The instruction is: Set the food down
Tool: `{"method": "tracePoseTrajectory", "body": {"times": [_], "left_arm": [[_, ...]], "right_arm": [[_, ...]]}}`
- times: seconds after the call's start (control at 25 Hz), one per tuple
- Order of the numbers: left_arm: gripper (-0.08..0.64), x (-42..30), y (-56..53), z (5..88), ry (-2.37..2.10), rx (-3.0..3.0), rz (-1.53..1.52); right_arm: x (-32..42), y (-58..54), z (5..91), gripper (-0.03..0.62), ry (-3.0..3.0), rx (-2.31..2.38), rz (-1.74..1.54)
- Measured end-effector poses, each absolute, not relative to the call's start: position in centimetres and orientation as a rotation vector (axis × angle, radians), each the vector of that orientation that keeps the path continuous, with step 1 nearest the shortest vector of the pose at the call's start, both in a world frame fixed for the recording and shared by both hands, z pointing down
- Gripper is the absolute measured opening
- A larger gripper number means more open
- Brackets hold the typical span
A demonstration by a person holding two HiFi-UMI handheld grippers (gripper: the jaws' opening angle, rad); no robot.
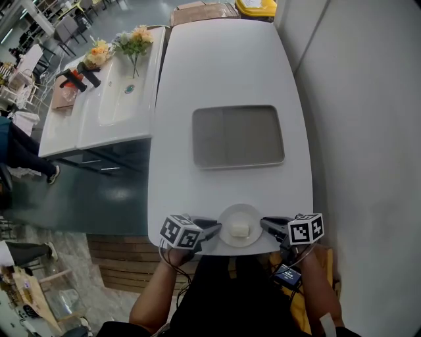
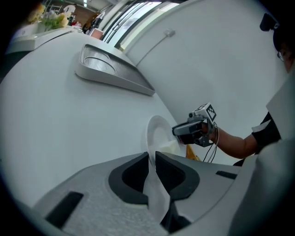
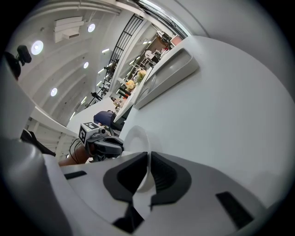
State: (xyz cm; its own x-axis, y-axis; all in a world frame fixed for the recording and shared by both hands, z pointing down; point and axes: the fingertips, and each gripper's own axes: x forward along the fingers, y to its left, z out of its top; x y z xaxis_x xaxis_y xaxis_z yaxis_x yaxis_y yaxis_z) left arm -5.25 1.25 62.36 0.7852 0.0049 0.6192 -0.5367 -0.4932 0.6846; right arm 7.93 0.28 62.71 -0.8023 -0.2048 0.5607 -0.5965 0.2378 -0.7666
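A small white plate (image 1: 241, 210) lies at the near edge of the white table (image 1: 223, 72), with a pale block of food (image 1: 240, 230) on it. My left gripper (image 1: 214, 230) is shut on the plate's left rim, and the rim (image 2: 156, 131) runs between its pads. On the opposite side my right gripper (image 1: 266, 225) is shut on the right rim (image 3: 136, 136). Each gripper view shows the other gripper across the plate: the right gripper (image 2: 182, 131) and the left gripper (image 3: 109, 145). In the left gripper view the food (image 2: 170, 147) shows just past the jaws.
An empty grey tray (image 1: 238, 136) sits mid-table beyond the plate. A grey wall (image 1: 368, 131) runs along the right. A second white table (image 1: 99, 112) to the left carries flowers (image 1: 135, 41). A yellow bin (image 1: 256, 8) stands at the far end.
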Motion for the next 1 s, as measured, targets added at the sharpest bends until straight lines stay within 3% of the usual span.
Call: {"method": "tracePoseTrajectory", "body": {"times": [1.0], "left_arm": [[0.028,-5.7,0.5,62.3,-0.432,1.939,0.615]], "right_arm": [[6.5,1.5,63.0,0.021,-2.134,0.593,1.646]]}}
